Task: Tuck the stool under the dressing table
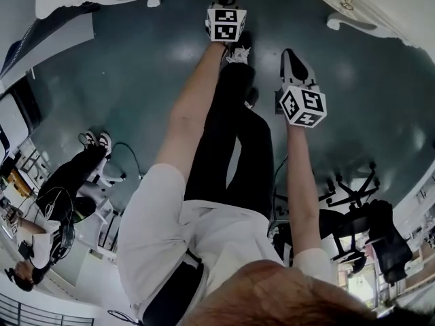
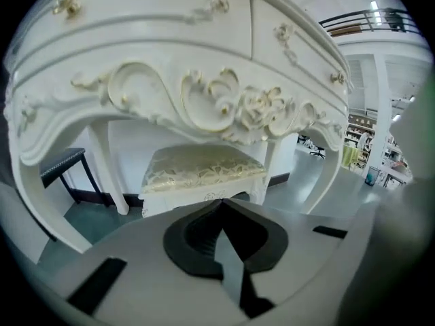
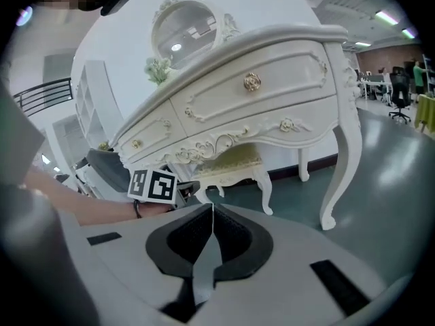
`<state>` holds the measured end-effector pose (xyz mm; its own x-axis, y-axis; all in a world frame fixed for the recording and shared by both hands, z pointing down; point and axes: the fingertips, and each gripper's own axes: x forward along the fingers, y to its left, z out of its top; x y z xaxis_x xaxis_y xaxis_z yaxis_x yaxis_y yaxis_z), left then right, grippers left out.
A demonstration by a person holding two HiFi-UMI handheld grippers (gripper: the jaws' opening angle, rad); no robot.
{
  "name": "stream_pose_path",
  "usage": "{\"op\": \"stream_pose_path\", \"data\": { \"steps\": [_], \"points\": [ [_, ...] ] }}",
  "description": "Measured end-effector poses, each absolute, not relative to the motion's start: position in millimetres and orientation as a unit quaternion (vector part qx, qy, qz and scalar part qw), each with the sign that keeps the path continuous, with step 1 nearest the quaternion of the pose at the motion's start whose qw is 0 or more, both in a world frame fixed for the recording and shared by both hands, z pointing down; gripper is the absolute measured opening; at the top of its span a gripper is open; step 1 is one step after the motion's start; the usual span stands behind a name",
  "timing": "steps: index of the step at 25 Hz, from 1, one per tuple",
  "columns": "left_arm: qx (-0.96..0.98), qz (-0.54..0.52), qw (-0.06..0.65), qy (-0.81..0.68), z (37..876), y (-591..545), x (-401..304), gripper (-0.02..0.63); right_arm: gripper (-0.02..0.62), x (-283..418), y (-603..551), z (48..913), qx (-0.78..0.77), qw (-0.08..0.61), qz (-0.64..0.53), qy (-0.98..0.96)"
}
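Two tools are held clenched, with nothing between the jaws: the left tool point(image 2: 221, 204) and the right tool point(image 3: 211, 209). Straight ahead of the left tool, apart from its tips, the stool point(image 2: 202, 166) is seen under the carved apron of the dressing table point(image 2: 204, 80), between its legs. The tuck is judged all but done. At most a final nudge on the seat's front rail would be called for — squarely, so no leg is struck.
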<state>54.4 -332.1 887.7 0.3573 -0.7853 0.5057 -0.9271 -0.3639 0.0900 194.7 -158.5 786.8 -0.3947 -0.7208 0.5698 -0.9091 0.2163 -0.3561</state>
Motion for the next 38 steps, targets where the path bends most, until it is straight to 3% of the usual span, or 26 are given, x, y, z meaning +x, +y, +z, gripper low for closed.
{"op": "stream_pose_path", "data": {
  "steps": [22,38],
  "points": [
    [0.817,0.173,0.219,-0.505,573.8,-139.8,-0.7,0.014,0.044,139.3,-99.5,567.1,0.534,0.136,0.303,-0.778],
    [0.819,0.205,0.215,-0.492,484.3,-48.6,-0.3,0.014,0.044,132.2,-25.3,492.6,0.548,0.122,0.318,-0.764]
  ]
}}
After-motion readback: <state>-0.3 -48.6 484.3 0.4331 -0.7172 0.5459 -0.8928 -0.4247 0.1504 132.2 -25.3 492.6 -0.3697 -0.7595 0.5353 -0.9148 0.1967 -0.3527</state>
